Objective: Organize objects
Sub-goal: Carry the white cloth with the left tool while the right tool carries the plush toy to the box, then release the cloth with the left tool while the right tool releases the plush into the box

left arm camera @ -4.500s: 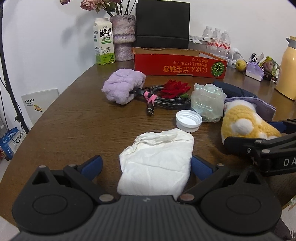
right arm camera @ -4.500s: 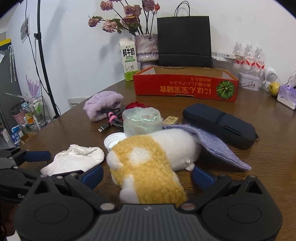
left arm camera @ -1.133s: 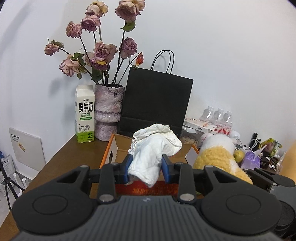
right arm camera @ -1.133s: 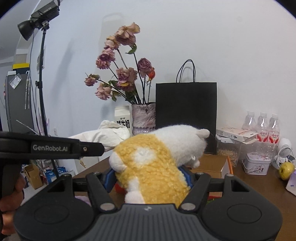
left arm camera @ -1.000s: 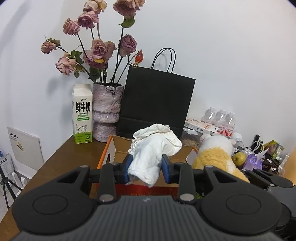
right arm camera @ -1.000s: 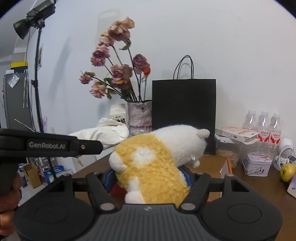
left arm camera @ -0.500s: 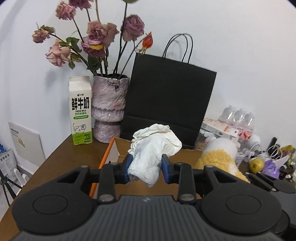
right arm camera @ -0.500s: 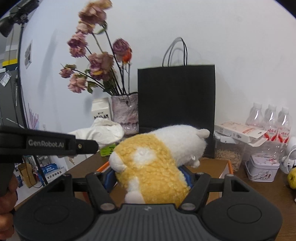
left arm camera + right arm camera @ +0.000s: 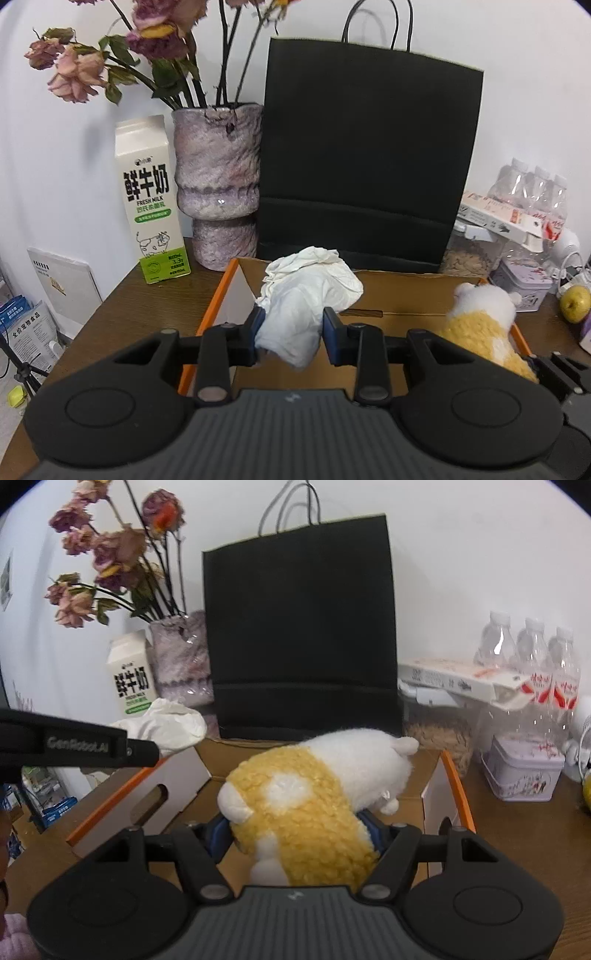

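Left gripper (image 9: 291, 330) clamps the cloth (image 9: 306, 295) above the box (image 9: 399, 291); right gripper (image 9: 295, 834) grips the plush (image 9: 314, 794), apparently over the box's right half.

Box interior: cardboard box (image 9: 391, 295) open at top; bare floor shows between the two held items, room to pass down there.
Left load: white cloth (image 9: 303, 299) clamped in left gripper (image 9: 291, 330), hanging above the box's left end, close to the left wall.
Right load: plush toy (image 9: 314, 797) clamped in right gripper (image 9: 295, 830), filling the right half of the opening.
Far side: black paper bag (image 9: 369, 162) stands just behind the rear wall, blocking forward travel.
Left flank: vase (image 9: 218, 192) and milk carton (image 9: 151, 199) beside the box's far-left corner.
Right flank: tin (image 9: 524, 771), water bottles (image 9: 532, 664), flat carton (image 9: 461, 679) crowd the table near the right wall.
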Demonstrator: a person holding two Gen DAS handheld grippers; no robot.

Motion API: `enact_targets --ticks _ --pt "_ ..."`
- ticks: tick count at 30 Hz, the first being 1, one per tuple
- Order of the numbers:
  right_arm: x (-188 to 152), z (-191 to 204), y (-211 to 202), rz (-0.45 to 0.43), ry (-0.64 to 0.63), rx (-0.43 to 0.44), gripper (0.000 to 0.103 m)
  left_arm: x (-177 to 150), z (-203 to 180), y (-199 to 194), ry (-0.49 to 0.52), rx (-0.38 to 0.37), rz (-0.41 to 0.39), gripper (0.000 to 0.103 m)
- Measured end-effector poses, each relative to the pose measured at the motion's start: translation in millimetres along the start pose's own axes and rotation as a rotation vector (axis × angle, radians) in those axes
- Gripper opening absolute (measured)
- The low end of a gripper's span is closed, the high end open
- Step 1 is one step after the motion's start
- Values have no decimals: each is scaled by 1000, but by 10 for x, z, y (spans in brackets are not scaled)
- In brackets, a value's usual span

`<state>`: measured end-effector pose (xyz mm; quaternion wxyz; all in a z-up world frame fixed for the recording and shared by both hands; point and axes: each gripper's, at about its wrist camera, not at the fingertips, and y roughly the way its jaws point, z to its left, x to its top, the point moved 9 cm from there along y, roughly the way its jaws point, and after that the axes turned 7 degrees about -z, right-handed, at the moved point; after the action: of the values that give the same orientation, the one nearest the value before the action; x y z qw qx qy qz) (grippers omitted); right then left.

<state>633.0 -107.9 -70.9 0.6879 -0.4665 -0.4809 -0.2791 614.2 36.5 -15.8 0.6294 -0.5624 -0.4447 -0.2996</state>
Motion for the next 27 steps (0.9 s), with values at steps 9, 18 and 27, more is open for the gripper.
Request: enact_targets --ticks 9,18,27 --pt "-159 -111 153 43 -31 -66 67 -170 -35 283 21 45 61 34" --pt "-224 -80 201 69 -50 -75 89 -183 -22 310 39 79 49 71" --pt "-219 -36 184 74 -67 -75 103 -119 -39 239 37 80 -1 103"
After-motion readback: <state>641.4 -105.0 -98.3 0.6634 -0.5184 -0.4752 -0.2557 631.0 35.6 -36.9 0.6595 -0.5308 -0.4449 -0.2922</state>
